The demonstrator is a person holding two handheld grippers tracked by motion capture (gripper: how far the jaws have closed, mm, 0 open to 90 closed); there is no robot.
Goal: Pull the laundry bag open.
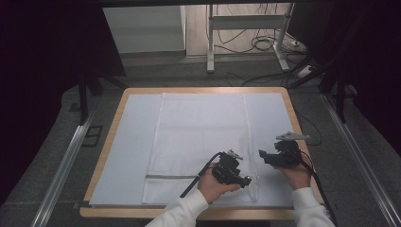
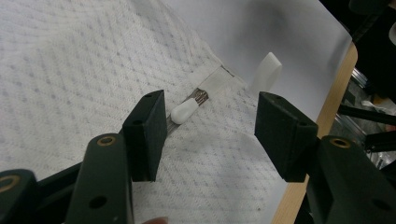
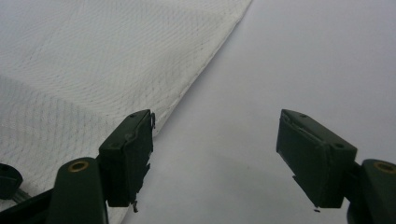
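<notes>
Fingers of my left gripper [image 2: 210, 135] stand spread, one pad [image 2: 145, 133] on each side of the zipper pull [image 2: 185, 111], nothing pinched yet; fingers of my right gripper [image 3: 217, 156] are spread too, over bare sheet just off the bag's side edge, holding nothing. On the high view, the left gripper [image 1: 231, 171] hovers over the near right corner of the mesh laundry bag [image 1: 198, 137], the right gripper [image 1: 279, 156] sits near the table's right edge. The bag lies flat on the white sheet [image 1: 127, 142] that covers the table [image 1: 120, 101], roughly central, its long axis running from the near edge toward the far edge; the zipper [image 1: 168, 177] runs crosswise along the near end, parallel to the near edge. The white pull sits at the right end of that zipper, beside the small fabric tab at the corner, and it lies along the zipper line, pointing away from the corner. A second white tab [image 2: 266, 72] lies on the sheet just beyond the bag's corner. Step in hand, as I judge it: lining up on the pull to work the zipper. Next move calls for lowering the left pads around the pull, closing squarely on it, then drawing along the zipper line while the right gripper pins the corner so the mesh does not bunch.
</notes>
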